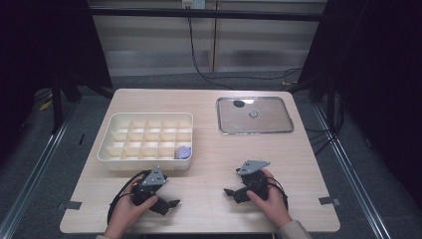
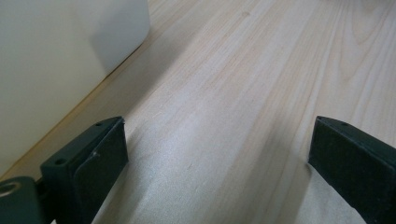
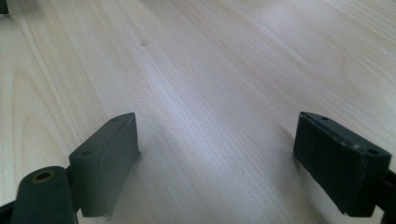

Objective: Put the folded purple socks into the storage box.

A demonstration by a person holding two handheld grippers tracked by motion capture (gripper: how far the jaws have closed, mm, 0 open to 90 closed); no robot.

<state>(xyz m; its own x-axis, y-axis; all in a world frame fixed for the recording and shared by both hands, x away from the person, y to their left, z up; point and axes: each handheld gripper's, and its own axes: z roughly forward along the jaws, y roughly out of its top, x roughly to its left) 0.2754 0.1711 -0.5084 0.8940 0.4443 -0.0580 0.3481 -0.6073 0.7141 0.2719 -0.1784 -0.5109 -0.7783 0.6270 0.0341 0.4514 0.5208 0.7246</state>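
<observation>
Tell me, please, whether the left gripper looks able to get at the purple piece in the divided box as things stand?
Probably yes. The left gripper is open and empty on the table, just before the box. The purple piece lies in the near right compartment, open from above; only the box wall stands between.

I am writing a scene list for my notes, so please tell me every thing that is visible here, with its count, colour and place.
table: one, light wood, under everything.
divided box: one, cream white, many compartments, left half of the table.
small object: one, pale purple, in the box's near right corner compartment.
metal tray: one, silver, far right of the table.
round pieces in the tray: two, one dark near its far left corner, one pale near its middle.
tape marks: two, grey, at the table's near left and right edges.
left gripper: one, black, jaws open, near the box.
right gripper: one, black, jaws open, over bare wood.
</observation>
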